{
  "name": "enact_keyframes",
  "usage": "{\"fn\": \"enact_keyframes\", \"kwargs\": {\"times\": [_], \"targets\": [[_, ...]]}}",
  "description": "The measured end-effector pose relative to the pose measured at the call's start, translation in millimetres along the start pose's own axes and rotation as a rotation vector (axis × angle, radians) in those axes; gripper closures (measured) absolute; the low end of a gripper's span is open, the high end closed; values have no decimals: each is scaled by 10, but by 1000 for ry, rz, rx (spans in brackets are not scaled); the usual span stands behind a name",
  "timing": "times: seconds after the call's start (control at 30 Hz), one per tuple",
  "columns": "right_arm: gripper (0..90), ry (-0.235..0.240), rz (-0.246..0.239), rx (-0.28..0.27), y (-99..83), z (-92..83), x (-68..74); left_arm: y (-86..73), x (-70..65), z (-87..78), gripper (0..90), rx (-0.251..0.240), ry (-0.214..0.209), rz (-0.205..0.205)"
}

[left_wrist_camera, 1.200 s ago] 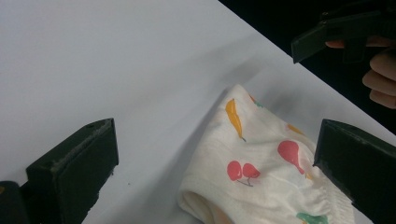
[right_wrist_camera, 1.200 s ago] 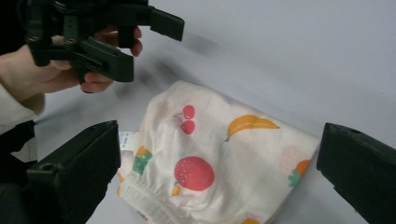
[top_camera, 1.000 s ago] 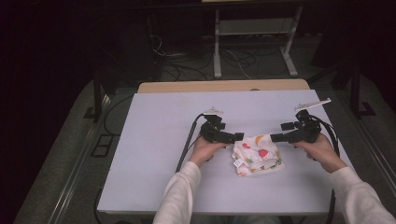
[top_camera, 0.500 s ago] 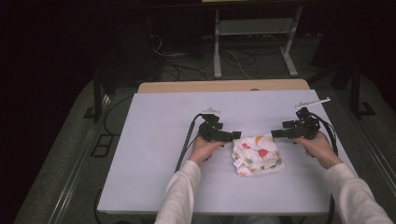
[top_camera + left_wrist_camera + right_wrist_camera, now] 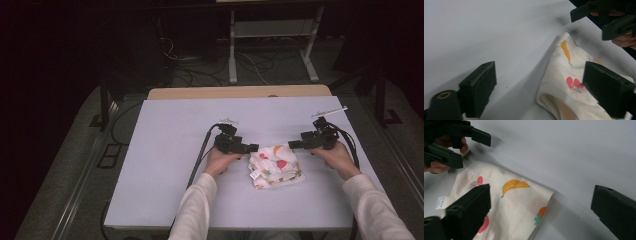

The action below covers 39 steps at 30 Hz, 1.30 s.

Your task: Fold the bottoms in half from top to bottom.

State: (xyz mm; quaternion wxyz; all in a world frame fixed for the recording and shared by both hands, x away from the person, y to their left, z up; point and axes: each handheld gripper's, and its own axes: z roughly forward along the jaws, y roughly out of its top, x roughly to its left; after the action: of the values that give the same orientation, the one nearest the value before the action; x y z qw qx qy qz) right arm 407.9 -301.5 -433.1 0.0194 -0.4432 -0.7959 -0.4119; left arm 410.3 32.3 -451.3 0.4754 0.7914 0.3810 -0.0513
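Folded cloth [image 5: 275,165] flat, long axis left-right

The folded cloth [image 5: 276,166] is cream-white with a scattered fruit print: a yellow-orange banana [image 5: 514,185], red cherries [image 5: 573,82] on thin dark stems, a larger red fruit near its near-left edge, and an orange fruit with a green leafy top [image 5: 541,214] at its right edge. A small white label [image 5: 442,202] with dark print sits at its left side. The counter [image 5: 165,165] is pale lavender-grey, with a tan wooden strip [image 5: 240,92] along the far edge. Both the left hand-held gripper [image 5: 253,147] and the right hand-held gripper [image 5: 293,145] are matte black, with black cables. The person's sleeves [image 5: 196,210] are off-white. The floor beyond is dark grey.
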Motion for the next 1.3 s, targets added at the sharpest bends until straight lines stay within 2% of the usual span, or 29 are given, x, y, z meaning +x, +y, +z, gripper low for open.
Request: {"fn": "enact_keyframes", "kwargs": {"times": [0.1, 0.3, 0.43, 0.6, 0.67, 0.77, 0.83, 0.9, 1.0, 1.1, 1.3], "targets": [[143, 3, -13, 9, -5, 21, -5, -9, 2, 11, 163, 18, -2, -3], [217, -5, -23, 26, -9, 79, -28, -20, 9, 37, 287, 31, -27, -12], [321, -16, -30, 35, -8, 123, -43, -32, 2, 67, 324, 40, -39, -10], [429, -27, -48, 36, -14, 179, -52, -43, 23, 88, 417, 46, -45, -27], [453, -32, -52, 35, -12, 202, -49, -47, 28, 99, 481, 54, -38, -36], [480, -31, -59, 28, -9, 242, -47, -47, 35, 106, 559, 65, -47, -34], [485, -29, -52, 29, -6, 273, -36, -46, 22, 110, 650, 61, -64, -33], [537, -26, -50, 25, 0, 292, -25, -37, 6, 123, 704, 68, -57, -38], [683, -25, -54, 36, 6, 315, -3, -13, -14, 134, 765, 76, -43, -23], [829, -15, -59, 56, 10, 317, 20, 10, -18, 118, 801, 69, -47, -23], [863, 2, -16, 20, 31, 242, 7, 36, -44, 51, 812, 53, -42, 1]]}}
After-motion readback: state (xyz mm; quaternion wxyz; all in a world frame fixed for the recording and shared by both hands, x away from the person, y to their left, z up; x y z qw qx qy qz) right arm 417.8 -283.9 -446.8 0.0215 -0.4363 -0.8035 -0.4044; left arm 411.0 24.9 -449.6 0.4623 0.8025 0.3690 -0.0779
